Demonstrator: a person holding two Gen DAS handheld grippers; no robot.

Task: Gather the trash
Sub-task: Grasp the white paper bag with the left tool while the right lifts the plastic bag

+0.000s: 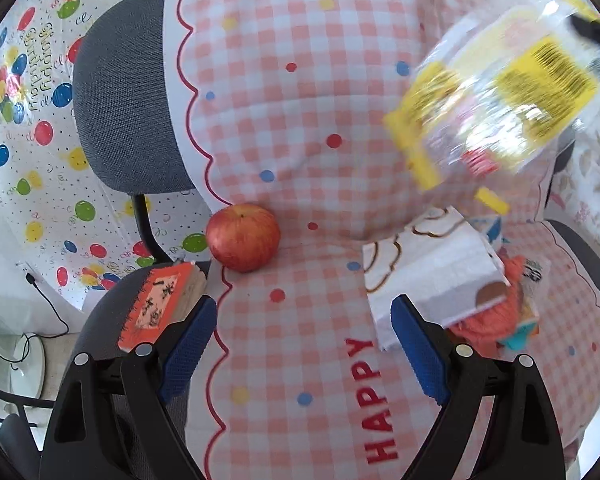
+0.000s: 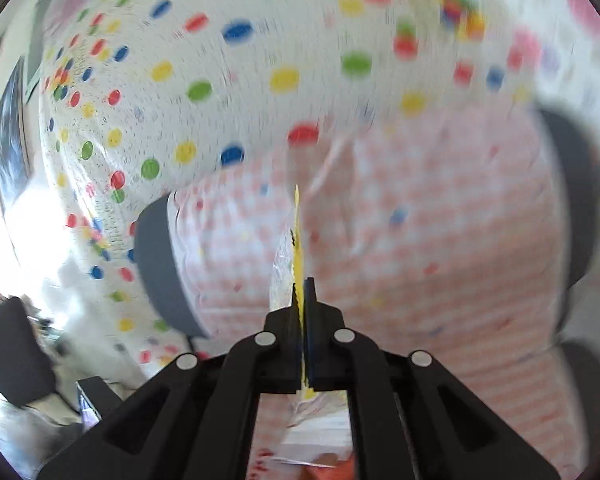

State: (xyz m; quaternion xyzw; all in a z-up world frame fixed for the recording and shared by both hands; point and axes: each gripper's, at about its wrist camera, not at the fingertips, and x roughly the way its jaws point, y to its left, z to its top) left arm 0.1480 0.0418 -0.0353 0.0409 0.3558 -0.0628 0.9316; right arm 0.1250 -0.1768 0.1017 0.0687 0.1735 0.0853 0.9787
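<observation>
Left view: the left gripper (image 1: pixel 304 360) is wide open over a pink checked cloth (image 1: pixel 300 80) and holds nothing. A red apple (image 1: pixel 243 237) sits on the cloth. An orange book (image 1: pixel 160 306) lies by the left finger. A white pack (image 1: pixel 428 276) lies by the right finger. A clear wrapper (image 1: pixel 496 96) with yellow labels hangs up high on the right, blurry.

Right view: the right gripper (image 2: pixel 303 300) is pinched tight on the wrapper's (image 2: pixel 298 240) thin edge, above the cloth (image 2: pixel 420 240).
</observation>
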